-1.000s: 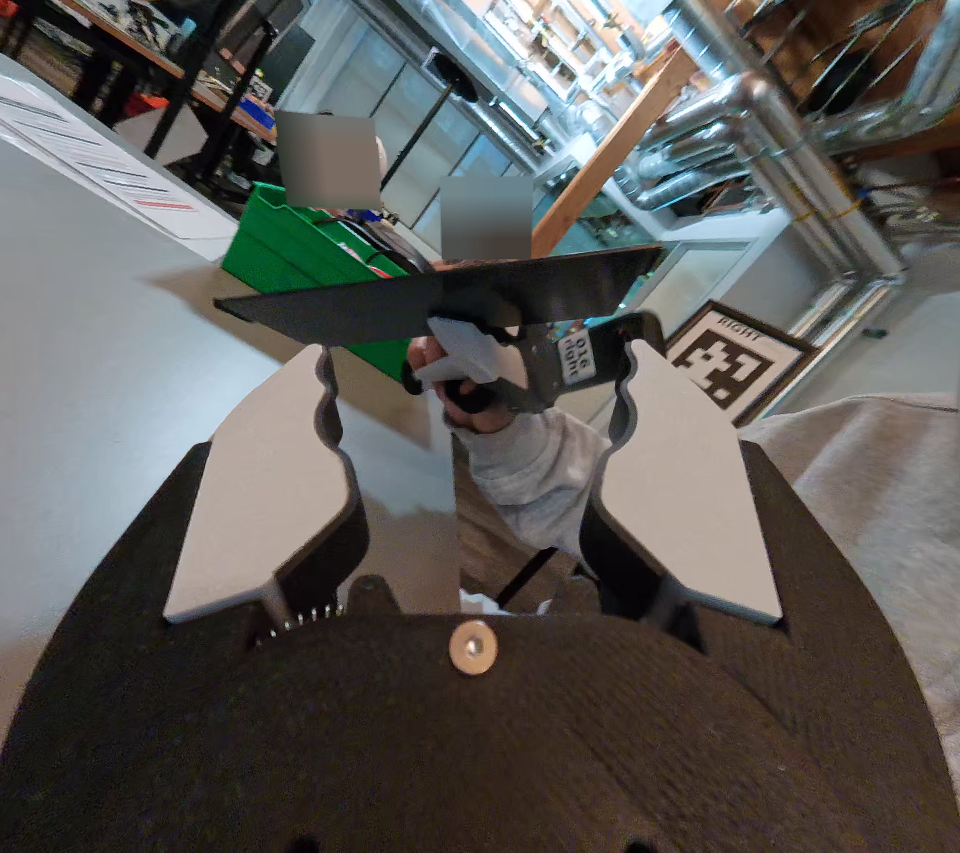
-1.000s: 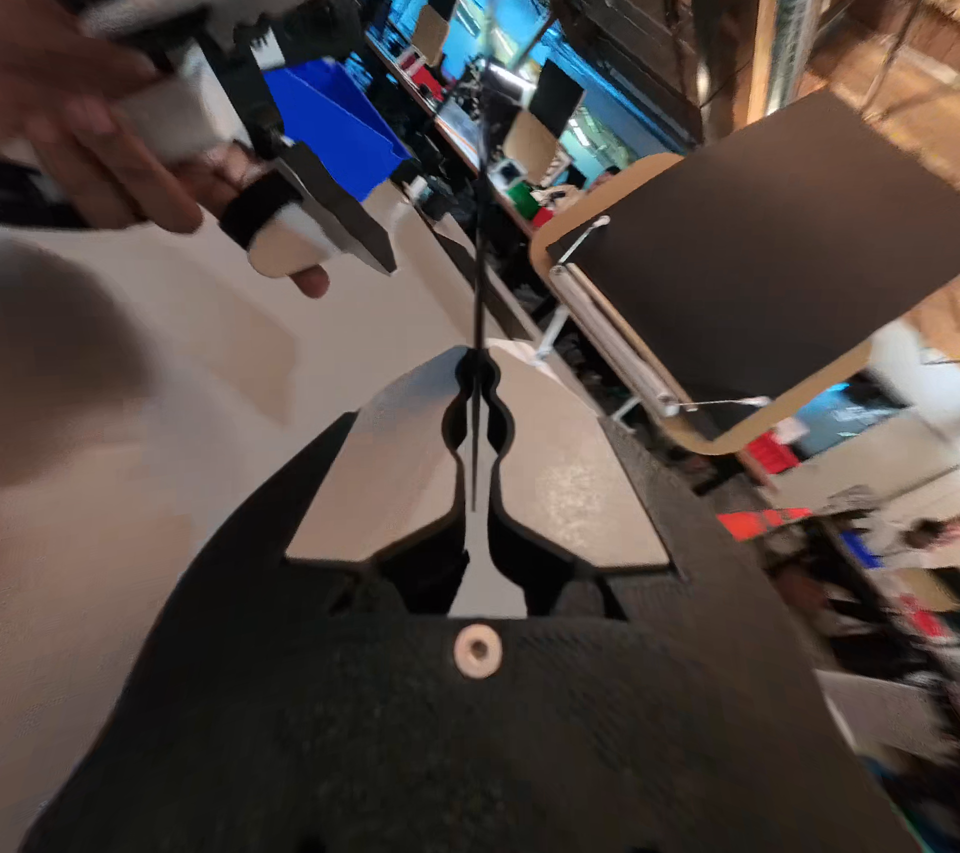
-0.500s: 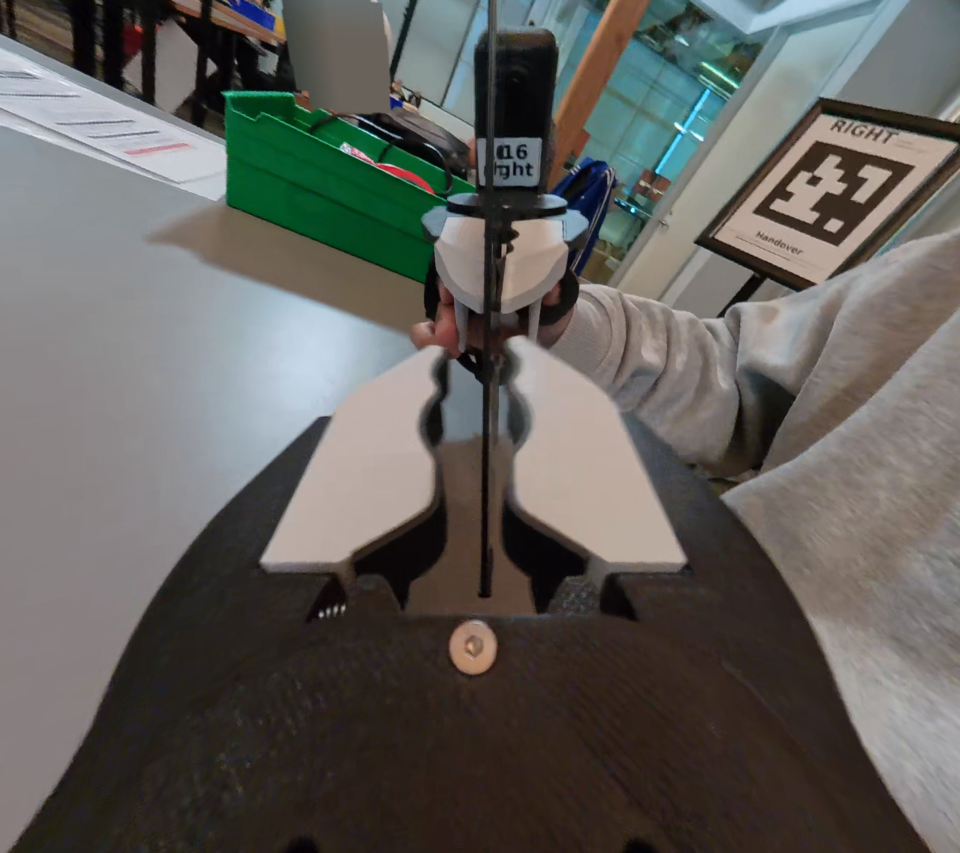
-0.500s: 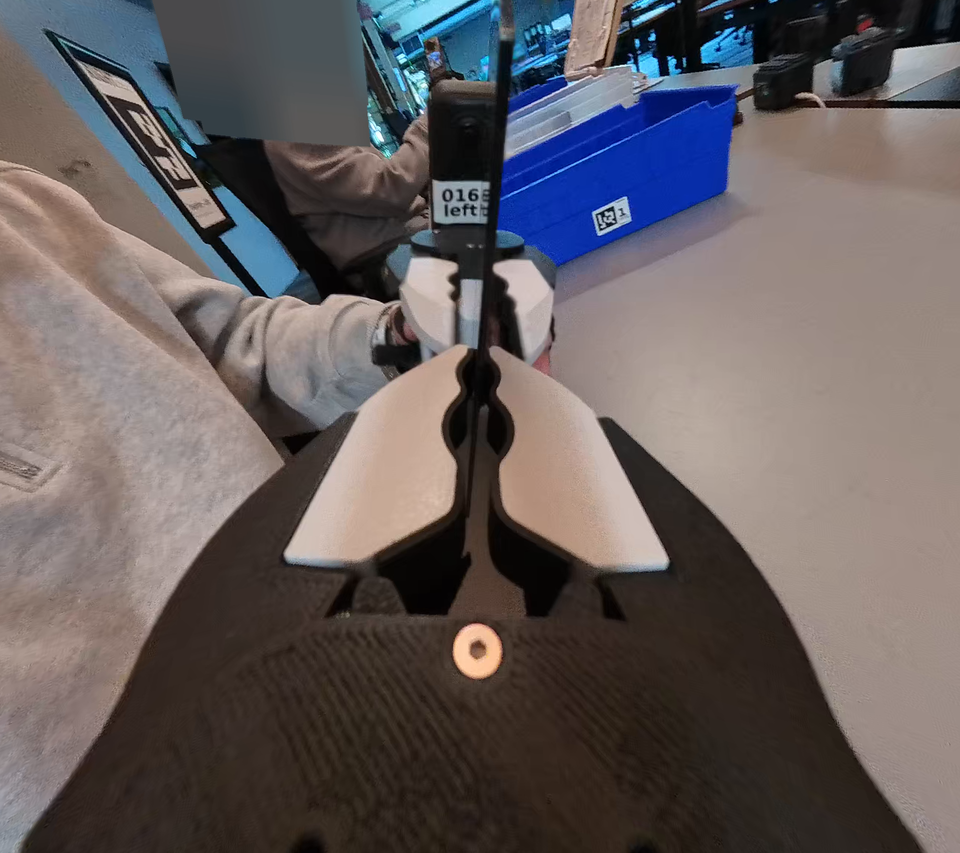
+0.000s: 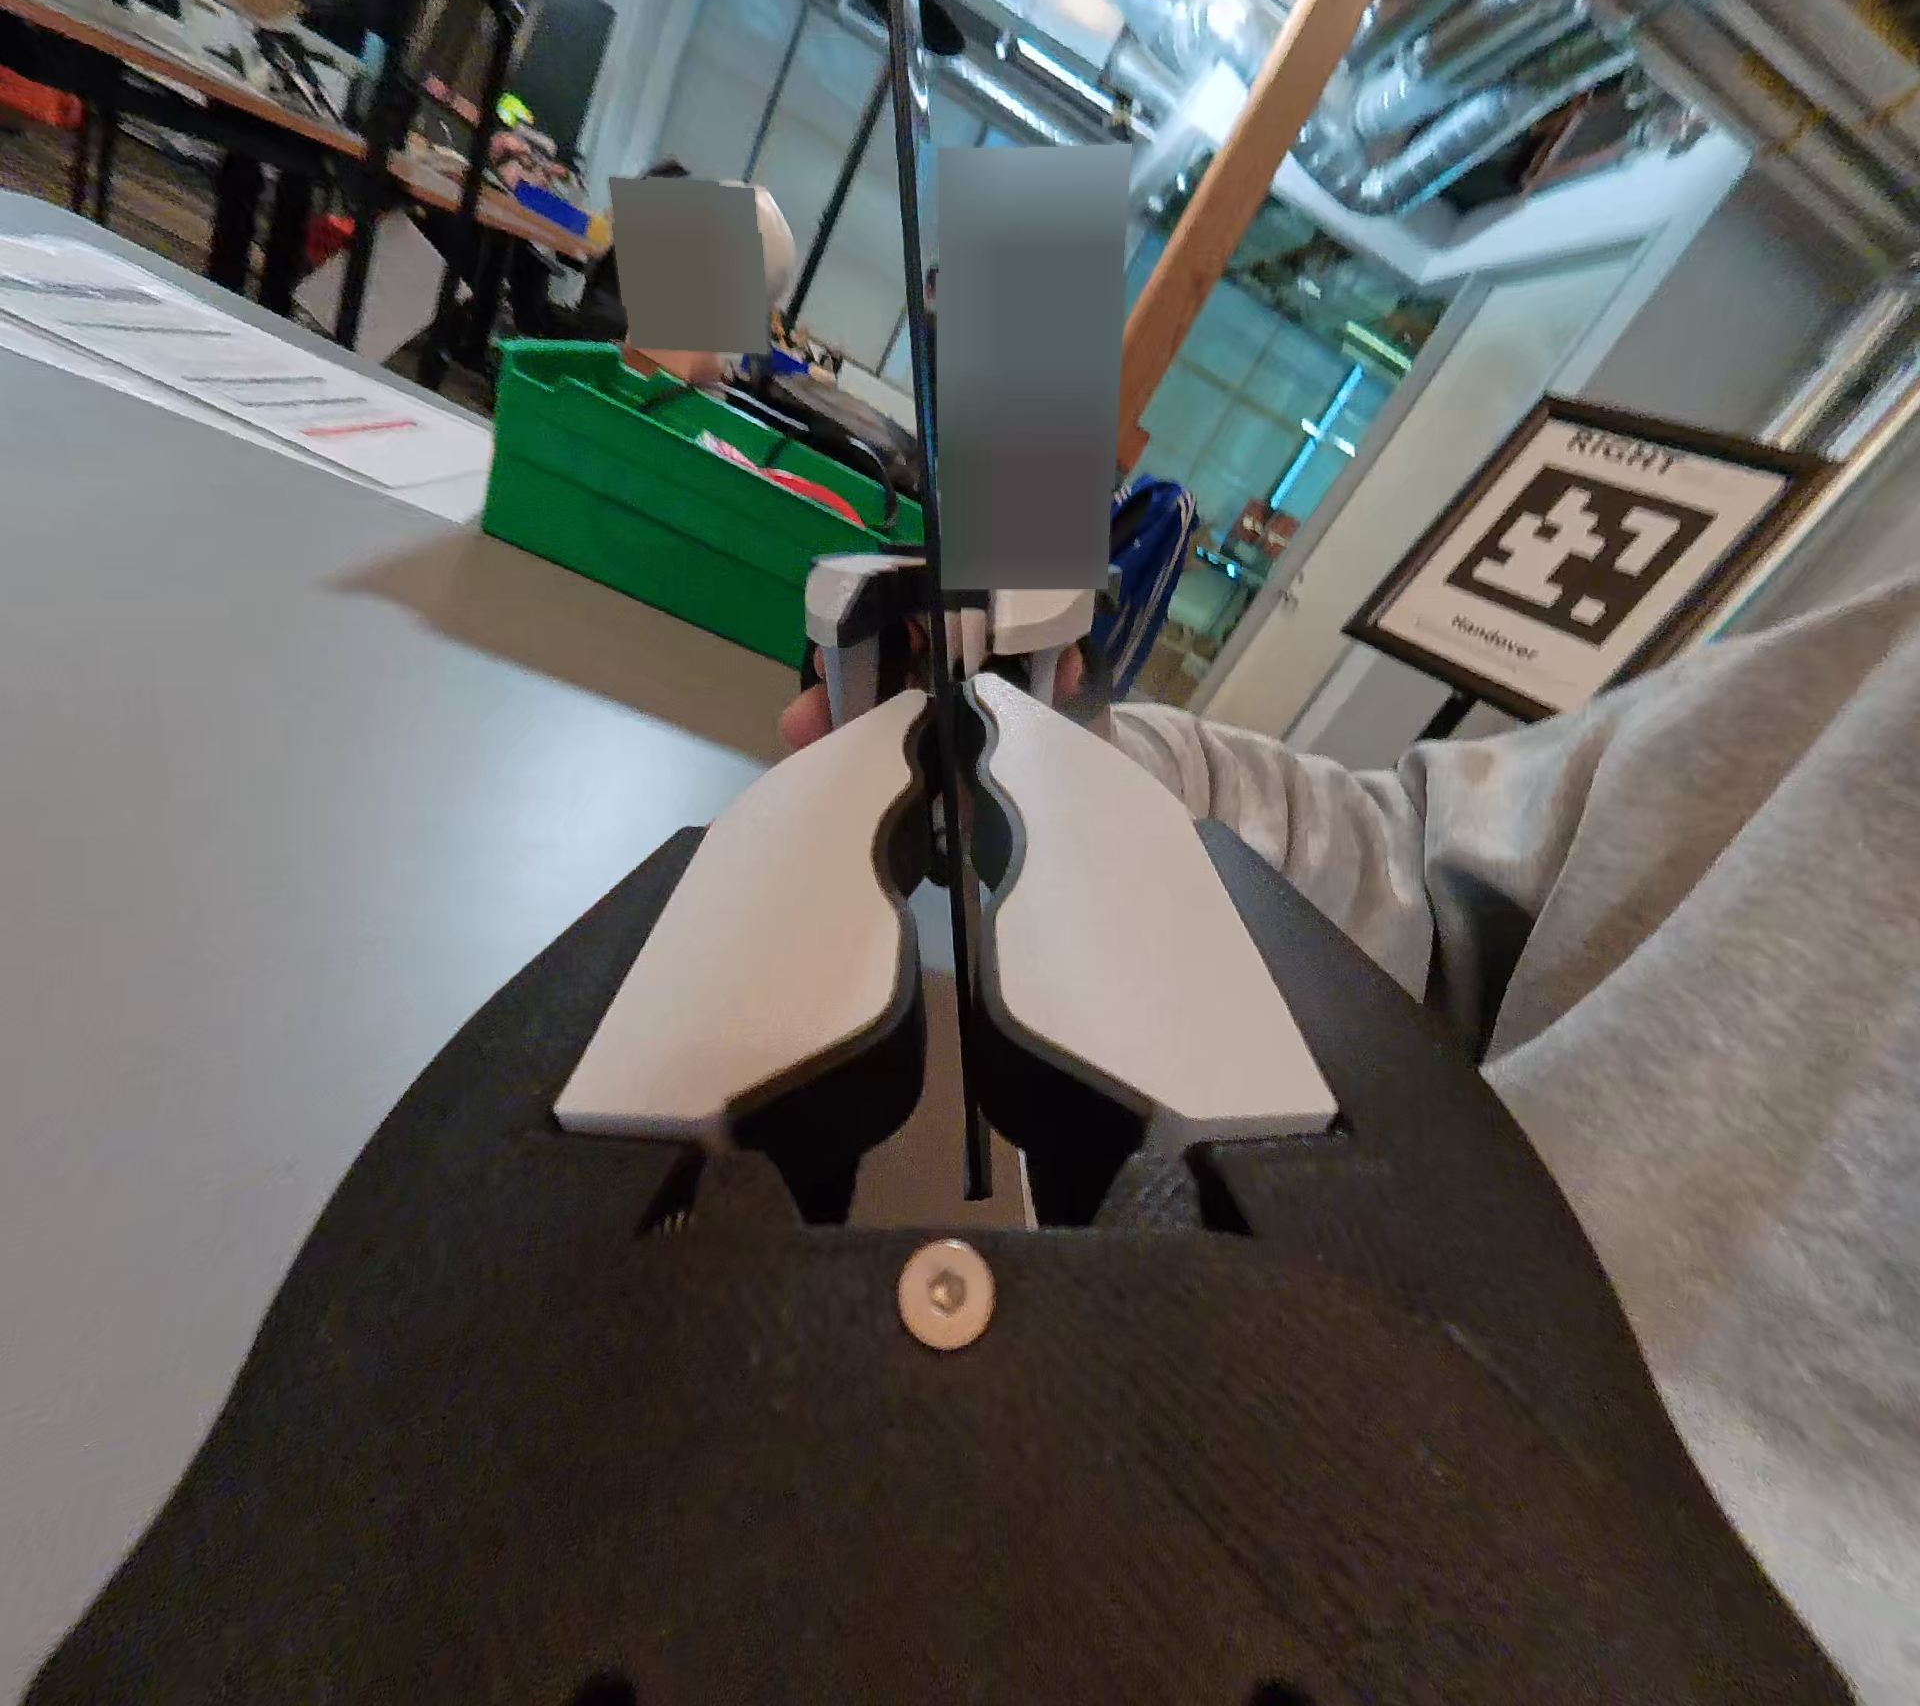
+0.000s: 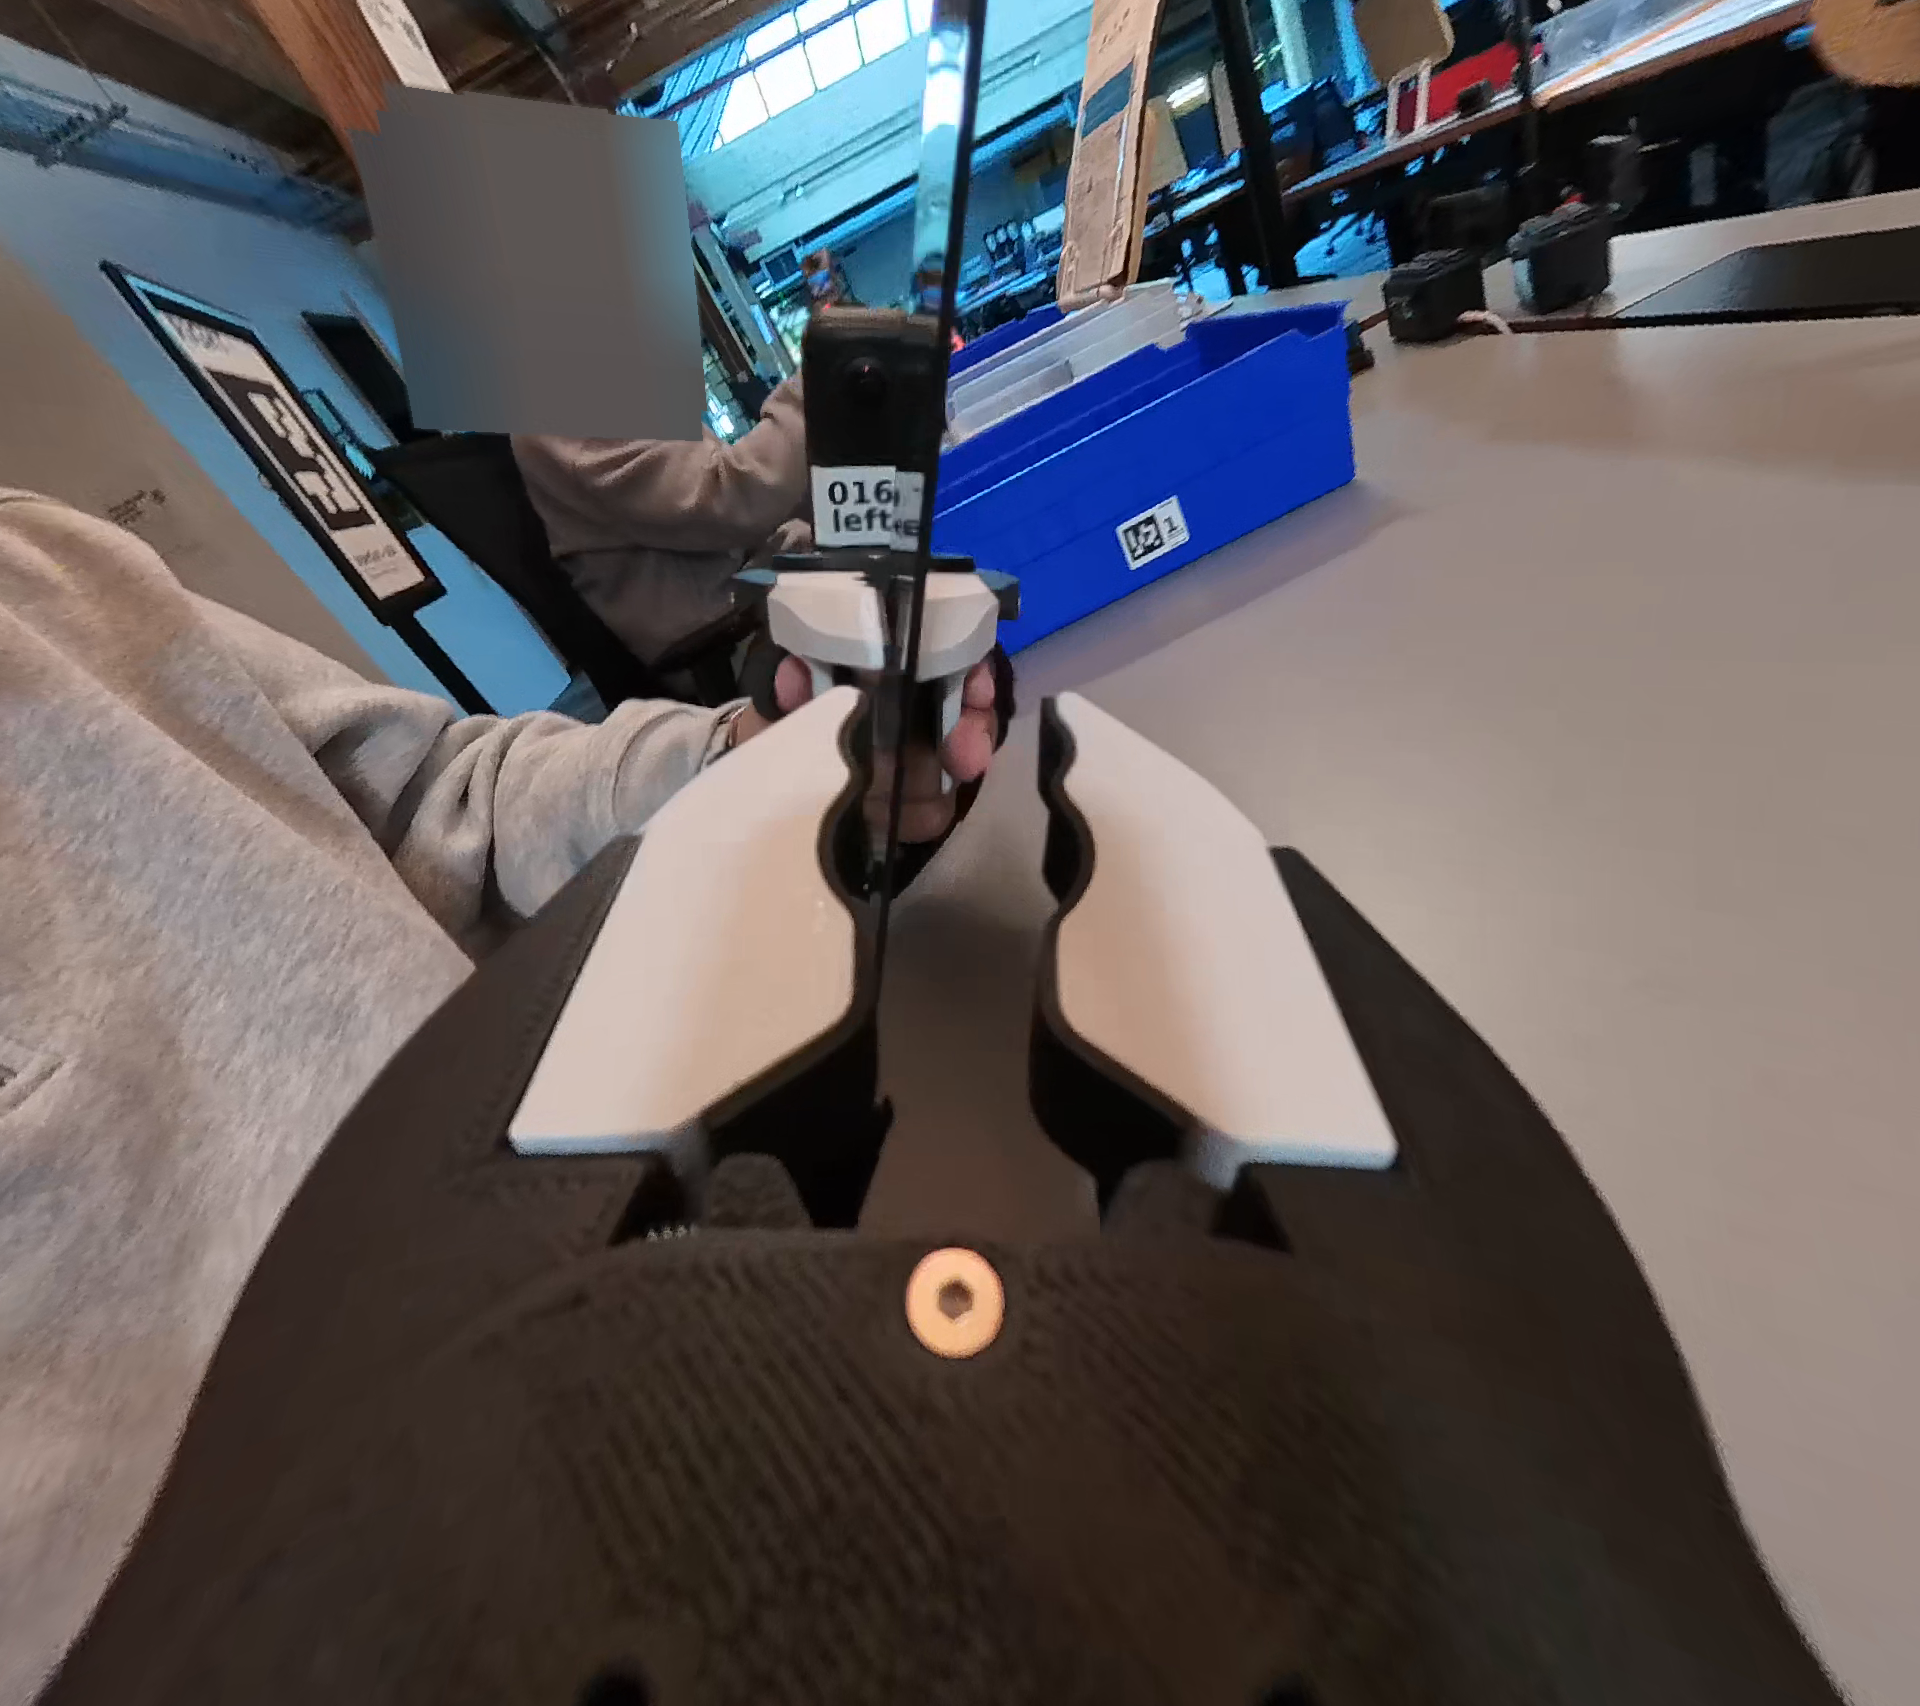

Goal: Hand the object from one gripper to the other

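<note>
The object is a thin black flat sheet (image 5: 902, 202), seen edge-on and standing upright. My left gripper (image 5: 948, 700) is shut on its lower edge. The right gripper's white fingers (image 5: 847, 633) show just beyond, spread to either side of the sheet. In the right wrist view my right gripper (image 6: 951, 711) is open. The sheet (image 6: 958, 150) runs close along the inner face of its left finger; I cannot tell if they touch. The left gripper (image 6: 883, 628) faces me there, shut on the sheet, held by a hand.
Both grippers are above a grey table (image 5: 260, 773). A green bin (image 5: 644, 493) and a printed paper (image 5: 208, 368) lie on it at the left. A blue bin (image 6: 1143, 461) stands at the far side. A framed marker sign (image 5: 1579, 555) stands to the right. A seated person (image 6: 644, 503) is behind. Less than 4 cm separates the two grippers' tips.
A second ago the right gripper held the sheet flat and my left was open. The sheet turned upright, my left gripper shut on it, and the right gripper has now opened.
</note>
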Demonstrator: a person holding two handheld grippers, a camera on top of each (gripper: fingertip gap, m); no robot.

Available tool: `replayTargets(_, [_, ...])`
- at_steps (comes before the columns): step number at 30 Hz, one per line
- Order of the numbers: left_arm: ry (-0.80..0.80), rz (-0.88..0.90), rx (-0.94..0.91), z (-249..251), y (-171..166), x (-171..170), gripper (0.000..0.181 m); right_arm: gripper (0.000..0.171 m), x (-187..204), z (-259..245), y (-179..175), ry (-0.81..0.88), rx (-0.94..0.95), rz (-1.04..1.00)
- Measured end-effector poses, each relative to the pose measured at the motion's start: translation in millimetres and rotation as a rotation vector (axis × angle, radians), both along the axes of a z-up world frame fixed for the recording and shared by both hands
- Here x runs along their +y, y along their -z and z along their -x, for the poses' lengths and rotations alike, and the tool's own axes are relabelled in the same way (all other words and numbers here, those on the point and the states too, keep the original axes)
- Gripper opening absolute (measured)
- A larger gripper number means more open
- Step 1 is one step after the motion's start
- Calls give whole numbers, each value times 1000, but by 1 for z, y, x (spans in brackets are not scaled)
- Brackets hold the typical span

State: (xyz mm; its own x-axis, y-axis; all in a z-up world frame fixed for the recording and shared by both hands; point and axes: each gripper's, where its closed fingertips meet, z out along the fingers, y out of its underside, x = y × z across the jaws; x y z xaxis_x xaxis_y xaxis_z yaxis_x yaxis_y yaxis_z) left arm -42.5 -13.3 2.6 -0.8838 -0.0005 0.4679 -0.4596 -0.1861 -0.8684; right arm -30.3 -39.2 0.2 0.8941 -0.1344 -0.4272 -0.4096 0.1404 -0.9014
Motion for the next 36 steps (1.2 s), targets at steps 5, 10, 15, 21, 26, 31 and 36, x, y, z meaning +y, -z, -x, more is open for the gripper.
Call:
replayTargets(5, [-147,130,54,-25,-15,27,1,45,-4,-9,6,52,11,6])
replayTargets(10, [-171,142,61,-30,-17,33,0,56,7,-9,21,26,73,43])
replayTargets(15, [-130,128,67,-21,-14,21,0,53,23,4,27,-35,84,64])
replayTargets(21, [-95,135,63,-11,-14,9,0,32,42,26,26,-134,66,57])
replayTargets(26, [-67,142,35,-4,-18,6,0,3,44,30,19,-127,17,57])
replayTargets(31, [-77,140,6,-3,-21,7,0,2,45,32,16,-140,38,48])
replayTargets(36, [-158,139,23,-14,-19,8,29,1,42,29,12,-130,43,38])
